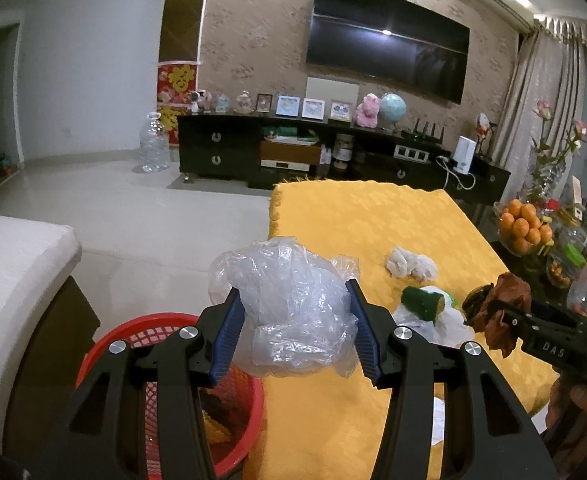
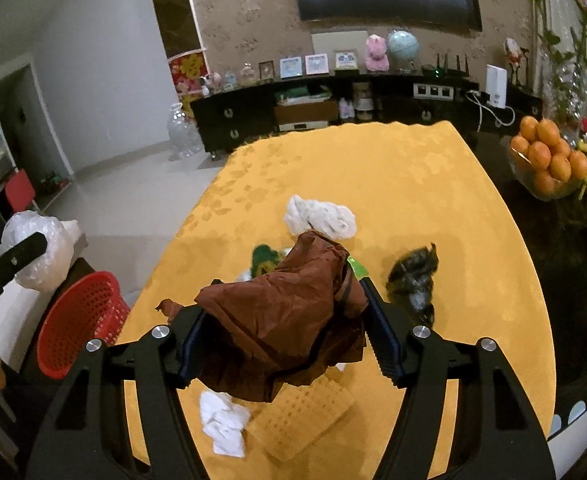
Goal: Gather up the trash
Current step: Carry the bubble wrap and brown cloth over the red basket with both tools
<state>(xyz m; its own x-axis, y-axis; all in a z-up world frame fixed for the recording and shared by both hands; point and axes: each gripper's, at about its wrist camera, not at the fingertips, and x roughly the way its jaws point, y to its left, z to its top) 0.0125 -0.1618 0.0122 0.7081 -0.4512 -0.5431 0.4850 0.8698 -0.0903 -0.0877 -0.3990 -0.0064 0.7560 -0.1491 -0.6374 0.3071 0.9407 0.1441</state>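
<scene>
While clamped: clear bag (image 1: 293, 312) (left tool (image 1: 293, 334))

Worktop cloth (image 2: 413, 184): mustard yellow with a faint tone-on-tone leaf pattern. Basket (image 2: 79, 326): red, open lattice wall. Left claw (image 1: 295, 320): black frame, blue ribbed pads (image 1: 227, 334), holding a clear, colourless plastic bag (image 1: 289, 300). Right claw (image 2: 283, 332): black, holding a rust-brown crumpled wrapper (image 2: 281, 320). Tissue wad (image 2: 319, 216): off-white. Oranges (image 2: 547, 152): bright orange. Wall (image 1: 253, 32): beige, pale floral motif.
</scene>
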